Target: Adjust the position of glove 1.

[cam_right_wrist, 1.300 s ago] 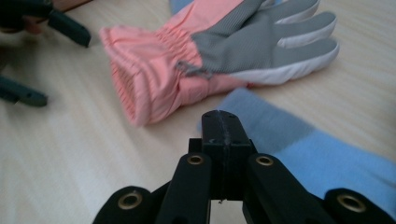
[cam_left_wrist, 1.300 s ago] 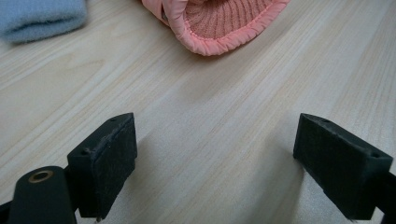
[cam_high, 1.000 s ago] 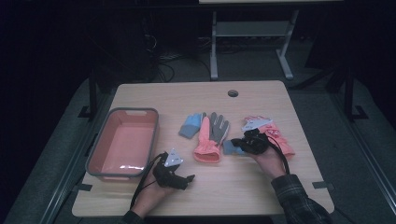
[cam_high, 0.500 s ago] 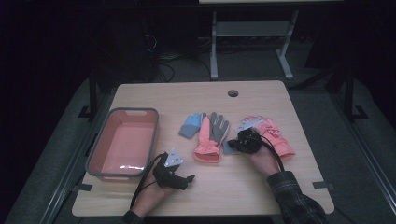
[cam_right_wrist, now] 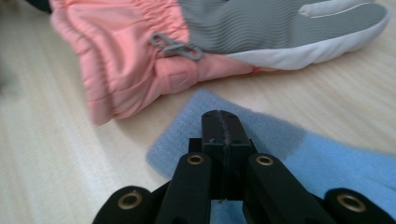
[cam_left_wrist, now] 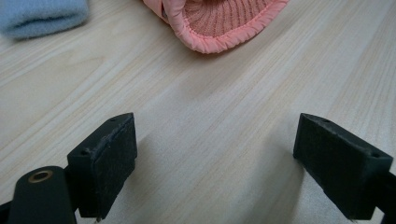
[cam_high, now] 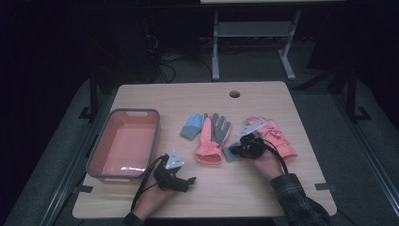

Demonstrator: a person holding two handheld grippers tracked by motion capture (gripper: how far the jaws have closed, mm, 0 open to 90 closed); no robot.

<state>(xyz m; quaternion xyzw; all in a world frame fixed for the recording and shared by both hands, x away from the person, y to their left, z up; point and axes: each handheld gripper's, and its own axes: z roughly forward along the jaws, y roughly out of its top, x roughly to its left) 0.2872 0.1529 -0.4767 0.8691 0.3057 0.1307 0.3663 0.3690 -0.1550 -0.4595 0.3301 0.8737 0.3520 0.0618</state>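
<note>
Four gloves on a wooden table [cam_high: 197,96], two blue and two pink; one pink tray [cam_high: 123,143] with a grey rim at the table's left, shallow and rectangular; one dark round hole [cam_high: 234,93] near the far edge

Pink-and-grey glove [cam_high: 211,136] at the middle, palm up, ribbed grey palm, white edging along a finger, gathered pink cuff with a small grey loop [cam_right_wrist: 175,45]; first blue glove [cam_high: 192,126] just beside its left, fleecy; second blue glove [cam_right_wrist: 261,135] just right of the pink cuff, soft and fuzzy, largely covered in the high view by the right gripper [cam_right_wrist: 224,122]; second pink glove [cam_high: 275,135] at the right, with white patches, partly hidden behind the right hand [cam_high: 264,160]

Right gripper with jaws pressed together over the fuzzy blue fabric; whether any cloth is pinched between them, cannot tell

Left gripper [cam_left_wrist: 215,154] spread wide, low over bare pale wood grain, well short of the pink knit-lined cuff ahead; held by the left hand [cam_high: 153,197] near the tray's front corner, black cable trailing back
</note>
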